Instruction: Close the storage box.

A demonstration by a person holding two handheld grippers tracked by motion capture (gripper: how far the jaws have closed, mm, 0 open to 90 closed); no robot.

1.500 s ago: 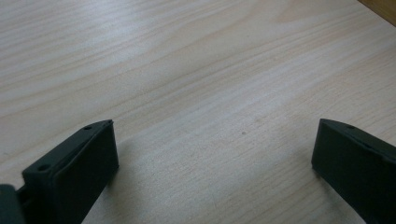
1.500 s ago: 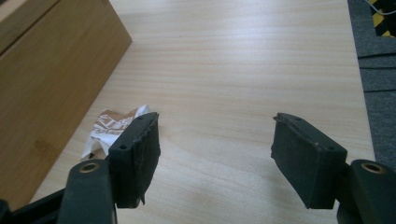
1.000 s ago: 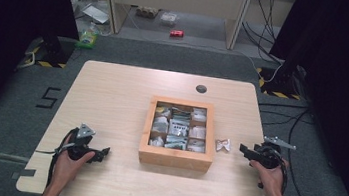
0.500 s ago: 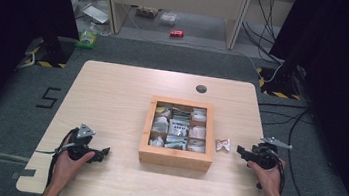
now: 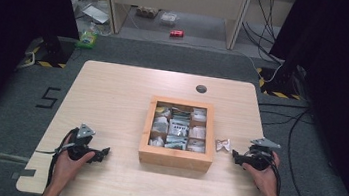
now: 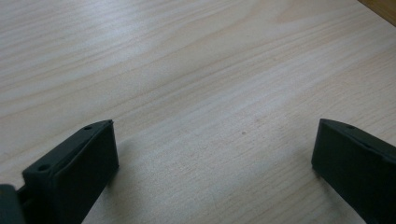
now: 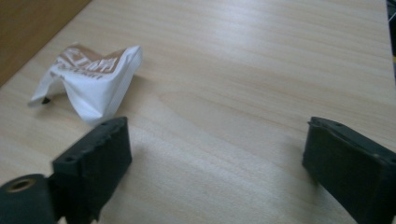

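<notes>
Right gripper open beside a loose packet; left gripper idle and open.

The table [image 5: 113, 90] carries a wooden box [image 5: 175, 157] of sorted packets at centre. The left gripper [image 5: 101, 153] rests near the table's front left, jaws wide on bare wood. The right gripper [image 5: 236, 158] has just been opening its jaws; nothing lies between them. The packet [image 5: 222, 144] lies crumpled on the table between box and right gripper, just ahead of one jaw. Advised: shift the right gripper to straddle the packet's raised fold, lower, then close. The right gripper view shows the packet's [image 7: 88, 79] brown print and creases; the high view shows the box compartments.
</notes>
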